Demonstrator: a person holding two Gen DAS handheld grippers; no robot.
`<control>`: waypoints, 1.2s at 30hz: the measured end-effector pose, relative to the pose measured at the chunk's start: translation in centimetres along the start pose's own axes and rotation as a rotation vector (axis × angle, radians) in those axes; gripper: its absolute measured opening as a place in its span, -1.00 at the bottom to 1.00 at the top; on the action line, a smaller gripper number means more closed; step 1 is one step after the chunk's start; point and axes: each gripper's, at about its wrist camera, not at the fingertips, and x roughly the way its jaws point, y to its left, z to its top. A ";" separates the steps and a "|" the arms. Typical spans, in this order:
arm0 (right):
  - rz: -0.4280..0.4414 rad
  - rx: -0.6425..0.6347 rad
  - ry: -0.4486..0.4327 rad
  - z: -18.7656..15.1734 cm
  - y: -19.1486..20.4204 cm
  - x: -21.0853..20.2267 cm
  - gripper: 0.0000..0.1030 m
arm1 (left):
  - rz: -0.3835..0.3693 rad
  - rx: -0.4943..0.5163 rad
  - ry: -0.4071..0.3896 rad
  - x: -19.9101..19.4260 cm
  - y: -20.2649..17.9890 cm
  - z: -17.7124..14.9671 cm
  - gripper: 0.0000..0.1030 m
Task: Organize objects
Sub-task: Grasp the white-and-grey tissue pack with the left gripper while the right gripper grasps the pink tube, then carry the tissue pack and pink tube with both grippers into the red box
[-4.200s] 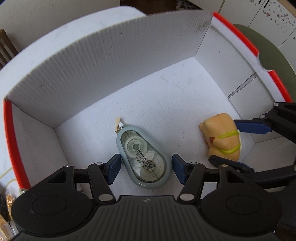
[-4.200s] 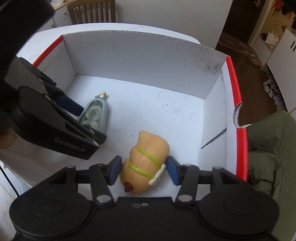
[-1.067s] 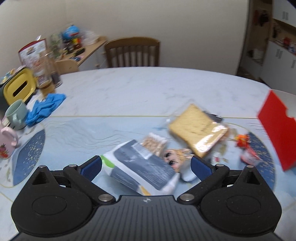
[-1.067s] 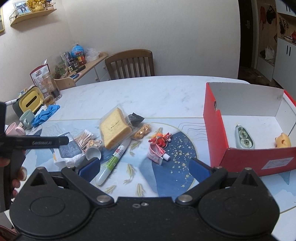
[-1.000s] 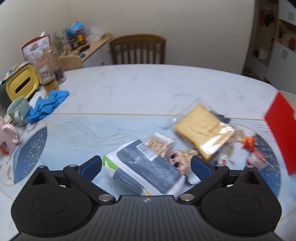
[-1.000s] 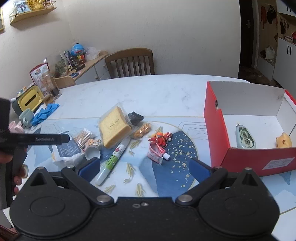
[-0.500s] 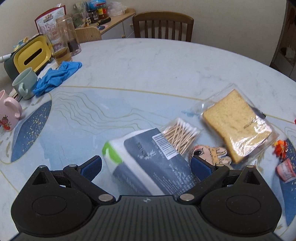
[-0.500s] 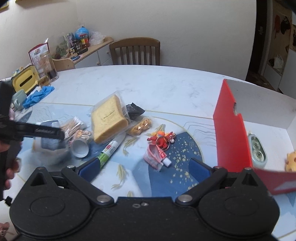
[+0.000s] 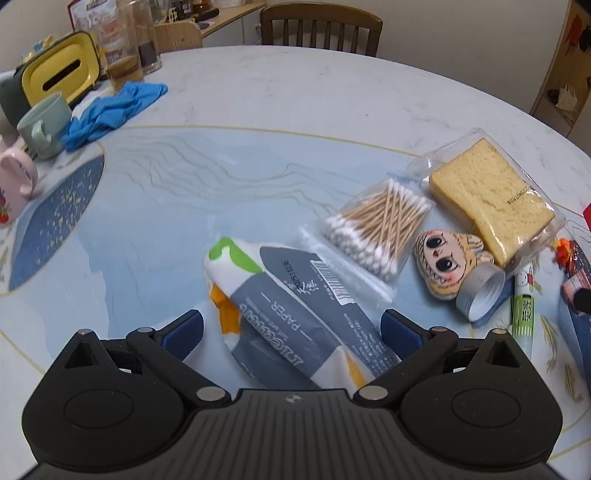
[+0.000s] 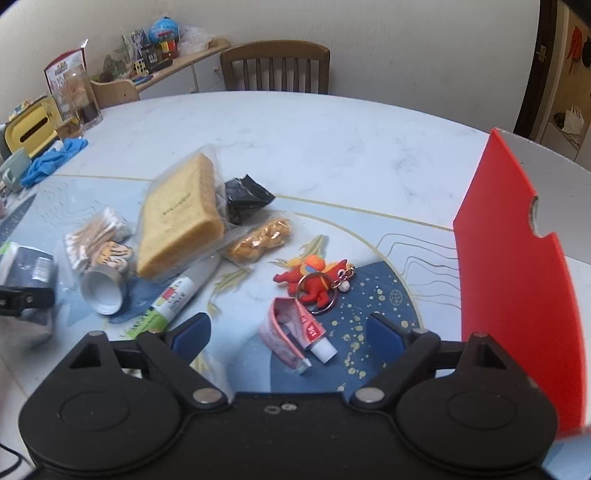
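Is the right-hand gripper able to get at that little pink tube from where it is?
Probably yes. The pink tube lies flat on the table between the right gripper's closing jaws, not yet touched, with nothing on top of it. The red keychain lies just beyond, apparently clear of the jaws.

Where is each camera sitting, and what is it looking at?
Left wrist: rides the left tool, looking down at the tissue pack between its open fingers; only that tool shows.
Right wrist: rides the right tool, looking down at the toothpaste tube between its closing fingers, red box alongside.
Both see the bagged bread, cotton swabs and chair.
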 end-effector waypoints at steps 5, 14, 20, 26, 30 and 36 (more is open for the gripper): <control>-0.001 0.004 0.019 0.0 -0.4 0.8 0.48 | -0.013 -0.001 0.011 0.3 0.3 -0.7 0.99; 0.000 -0.015 0.004 -0.2 -0.2 0.7 -0.10 | -0.039 0.011 -0.026 -0.4 0.4 -1.1 0.69; -0.013 0.005 0.003 -0.8 0.1 0.2 -0.22 | -0.088 0.020 -0.022 -1.2 0.4 -1.1 0.11; -0.011 0.056 0.005 -2.2 0.5 -1.8 -0.23 | -0.130 0.013 -0.006 -1.8 0.6 -1.7 0.03; -0.001 0.092 0.007 -3.5 0.8 -3.8 -0.23 | -0.164 0.020 0.000 -2.5 0.6 -1.9 0.00; 0.000 0.132 -0.010 -5.1 0.9 -7.8 -0.23 | -0.224 0.072 -0.020 -4.6 -0.6 -2.4 0.00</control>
